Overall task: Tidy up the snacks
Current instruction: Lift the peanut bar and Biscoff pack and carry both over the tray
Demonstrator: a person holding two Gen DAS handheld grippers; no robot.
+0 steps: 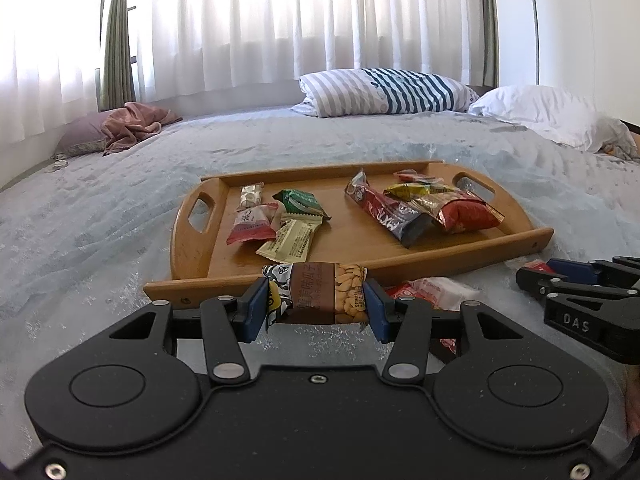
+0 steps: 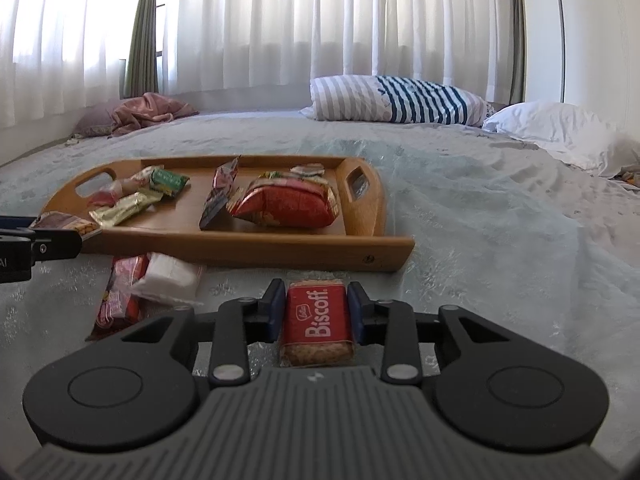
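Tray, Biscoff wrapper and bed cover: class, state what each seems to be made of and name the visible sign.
Tray: probably wood or bamboo, smooth with a light sheen; warm honey colour, faint grain, cut-out handles.
Biscoff wrapper: thin glossy plastic film, clear at the ends where the biscuit shows.
Bed cover: woven fabric, perhaps satin-like; it creases softly and shines in patches.

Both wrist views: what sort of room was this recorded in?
Most likely a home bedroom. The wooden tray of snacks sits on a bed with a pale quilted cover, a striped pillow and a white pillow lie at its far end, and sheer curtains cover the window behind.
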